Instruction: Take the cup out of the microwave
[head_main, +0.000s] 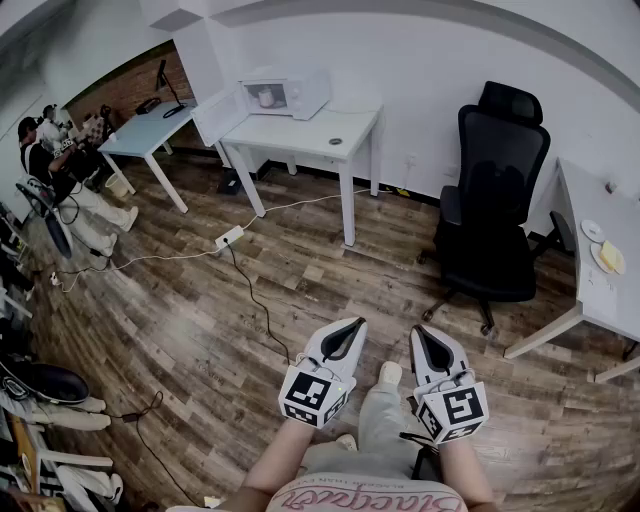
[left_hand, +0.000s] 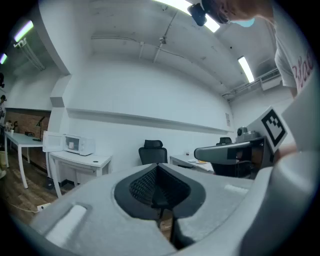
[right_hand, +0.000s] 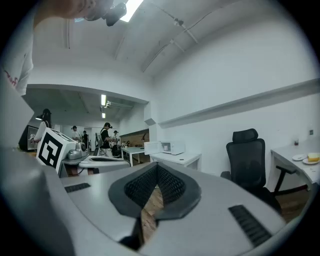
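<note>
A white microwave (head_main: 285, 93) stands on a white table (head_main: 330, 140) against the far wall, its door (head_main: 221, 112) swung open to the left. A pale cup (head_main: 266, 97) shows inside its chamber. Both grippers are held close to the person's body, far from the table and pointing level toward it. My left gripper (head_main: 352, 325) has its jaws together with nothing between them, and so does my right gripper (head_main: 422, 333). The microwave (left_hand: 77, 145) is small and distant in the left gripper view, and the microwave (right_hand: 170, 147) is likewise distant in the right gripper view.
A black office chair (head_main: 495, 200) stands to the right of the table. Another white desk (head_main: 590, 290) with plates is at the far right. A power strip (head_main: 229, 238) and cables lie on the wood floor. People sit at the left (head_main: 50, 150), near a second table (head_main: 150, 130).
</note>
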